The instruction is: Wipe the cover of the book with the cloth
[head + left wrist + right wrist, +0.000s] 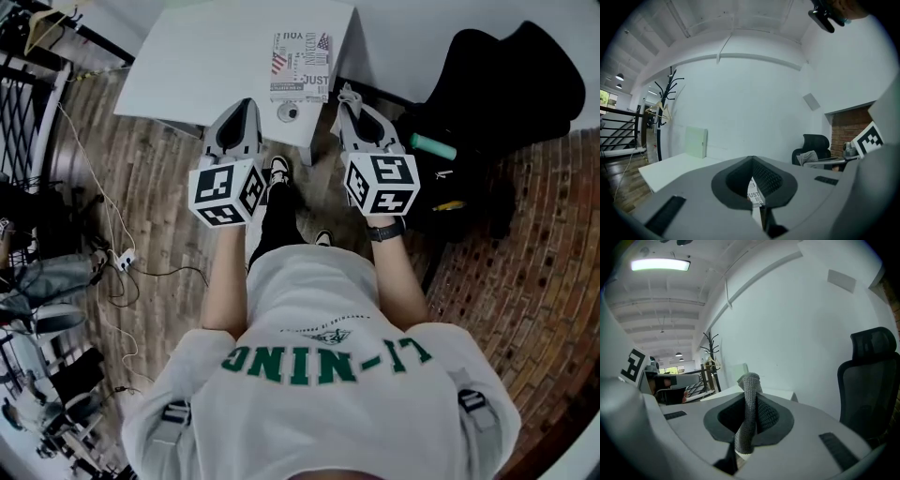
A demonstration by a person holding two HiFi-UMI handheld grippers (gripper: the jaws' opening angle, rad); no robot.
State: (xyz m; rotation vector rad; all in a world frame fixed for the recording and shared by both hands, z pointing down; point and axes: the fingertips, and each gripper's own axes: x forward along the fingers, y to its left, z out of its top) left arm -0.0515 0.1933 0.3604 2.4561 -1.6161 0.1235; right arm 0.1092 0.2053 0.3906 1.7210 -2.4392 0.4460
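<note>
the book [301, 66] lies flat on the white desk [206, 66], close to its front edge, with its long axis running away from the person. it sits ahead of the 2 tools and between them. the right tool [349, 101] is clamped on a grey cloth [749, 418] that stands up between its jaws. the book lies ahead and to its left, seemingly a little nearer than to the left tool [244, 108], whose jaws are together on nothing.

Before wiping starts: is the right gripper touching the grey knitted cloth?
Touching: the right gripper view shows the right gripper clamped on the grey knitted cloth.
</note>
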